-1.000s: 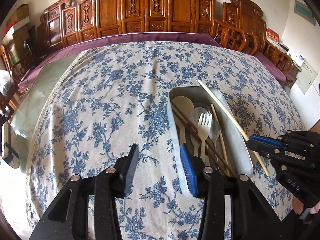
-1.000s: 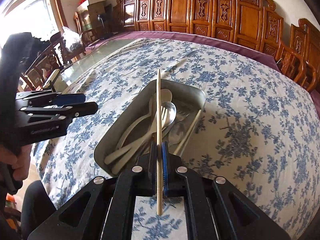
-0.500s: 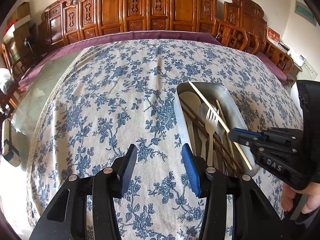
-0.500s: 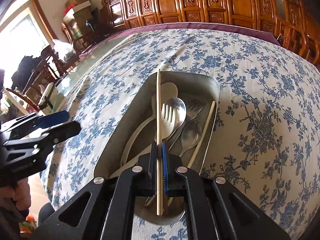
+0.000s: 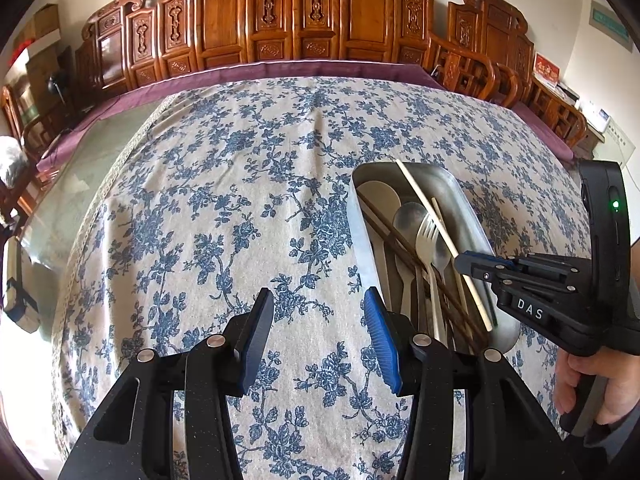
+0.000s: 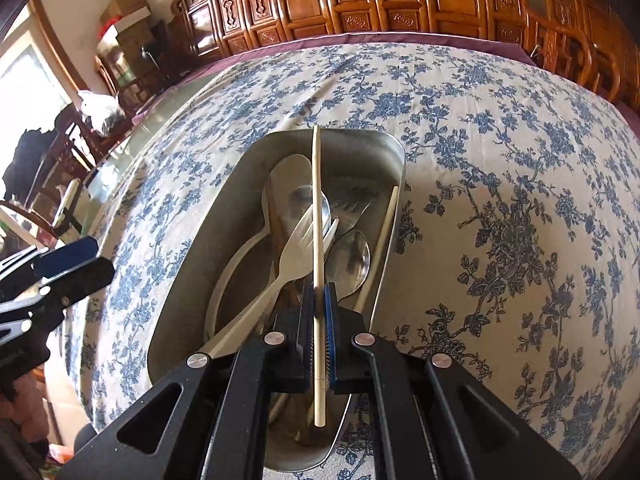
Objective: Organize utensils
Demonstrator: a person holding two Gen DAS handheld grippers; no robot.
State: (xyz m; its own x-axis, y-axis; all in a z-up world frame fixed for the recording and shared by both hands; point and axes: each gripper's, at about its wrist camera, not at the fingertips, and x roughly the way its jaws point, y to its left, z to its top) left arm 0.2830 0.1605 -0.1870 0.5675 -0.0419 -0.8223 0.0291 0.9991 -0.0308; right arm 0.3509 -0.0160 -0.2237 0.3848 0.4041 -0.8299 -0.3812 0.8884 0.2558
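A metal tray (image 6: 224, 216) (image 5: 460, 188) lies on the flowered tablecloth and holds spoons, forks and dark chopsticks. My right gripper (image 6: 319, 300) (image 5: 460, 262) is shut on a pale chopstick (image 6: 317, 208) (image 5: 424, 200), held lengthwise just above the tray's contents. A second pale chopstick (image 6: 380, 244) rests along the tray's right wall. A white plastic fork (image 6: 296, 252) and a metal spoon (image 6: 352, 260) lie under the held stick. My left gripper (image 5: 318, 328) stands open over bare cloth, left of the tray, with nothing between its fingers.
The blue-flowered tablecloth (image 5: 224, 200) covers a wide table with a glass edge (image 5: 68, 184) at the left. Carved wooden chairs (image 5: 312, 12) line the far side. A person's hand (image 5: 600, 384) grips the right tool's handle.
The right gripper has come down and in over the tray with the pale chopstick, which now lies along the tray's length. The left gripper has stayed put.
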